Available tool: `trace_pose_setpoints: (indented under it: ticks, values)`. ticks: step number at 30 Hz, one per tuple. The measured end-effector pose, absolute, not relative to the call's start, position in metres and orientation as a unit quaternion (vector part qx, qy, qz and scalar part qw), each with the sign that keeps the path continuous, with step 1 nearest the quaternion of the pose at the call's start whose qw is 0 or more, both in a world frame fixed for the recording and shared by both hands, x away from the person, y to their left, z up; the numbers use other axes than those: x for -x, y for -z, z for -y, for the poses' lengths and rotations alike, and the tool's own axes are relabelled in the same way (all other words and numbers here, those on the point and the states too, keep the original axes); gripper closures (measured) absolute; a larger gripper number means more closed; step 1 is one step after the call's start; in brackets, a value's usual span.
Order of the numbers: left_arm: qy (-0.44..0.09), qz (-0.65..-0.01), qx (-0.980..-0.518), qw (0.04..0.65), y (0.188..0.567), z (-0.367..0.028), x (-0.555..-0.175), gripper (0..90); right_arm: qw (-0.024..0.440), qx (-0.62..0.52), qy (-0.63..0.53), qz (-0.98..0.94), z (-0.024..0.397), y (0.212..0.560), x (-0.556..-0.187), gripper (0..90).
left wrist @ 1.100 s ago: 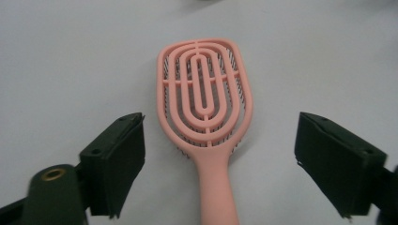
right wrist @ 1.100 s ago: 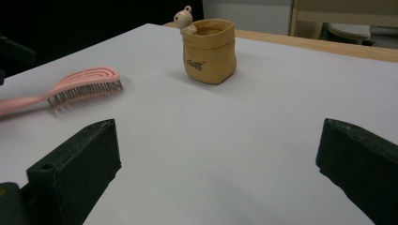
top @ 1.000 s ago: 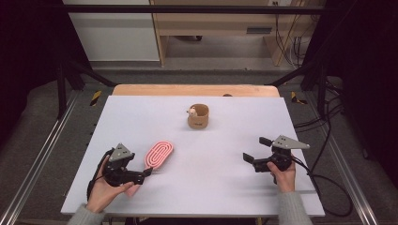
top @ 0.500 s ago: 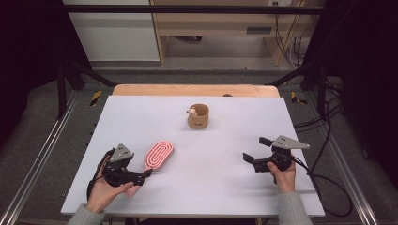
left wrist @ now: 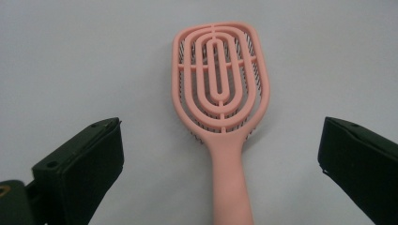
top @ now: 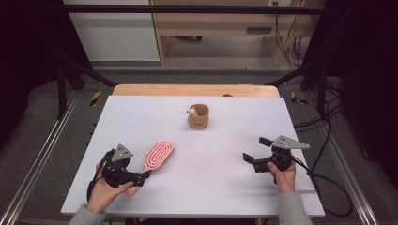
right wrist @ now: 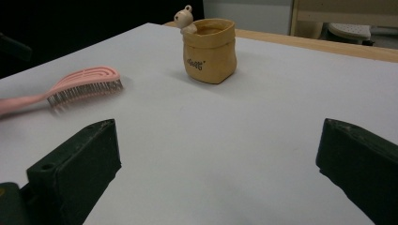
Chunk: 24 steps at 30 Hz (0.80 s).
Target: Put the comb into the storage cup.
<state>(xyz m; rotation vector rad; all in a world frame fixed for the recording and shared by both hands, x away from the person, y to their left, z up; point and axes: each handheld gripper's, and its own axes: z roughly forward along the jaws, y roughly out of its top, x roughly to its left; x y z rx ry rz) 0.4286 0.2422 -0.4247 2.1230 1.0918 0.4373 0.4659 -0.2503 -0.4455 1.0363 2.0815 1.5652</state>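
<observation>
Item 1: my left hand-held gripper (top: 141,178), jaws spread and just widened further, straddling the handle of the pink hairbrush (left wrist: 219,98) without pinching it.

Item 2: the hairbrush, flat on the white counter (top: 225,187), bristles down, head aimed away from me; I judge it lined up for a handle grasp.

Item 3: tan pot (right wrist: 209,49) beyond the hairbrush, bear figure on its rim; dark lettering, unreadable.

Item 4: my right hand-held gripper (top: 256,153), spread, empty, well right of the hairbrush.
</observation>
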Motion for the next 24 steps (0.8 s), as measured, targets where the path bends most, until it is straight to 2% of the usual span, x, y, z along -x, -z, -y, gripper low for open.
trace_pose_setpoints:
  ticks: [24]
  values:
    - [-0.144,-0.428,-0.842,0.295,0.450,-0.232,-0.438,0.5,0.168,-0.364,-0.550,-0.732,0.250,0.446,-0.466,0.3]
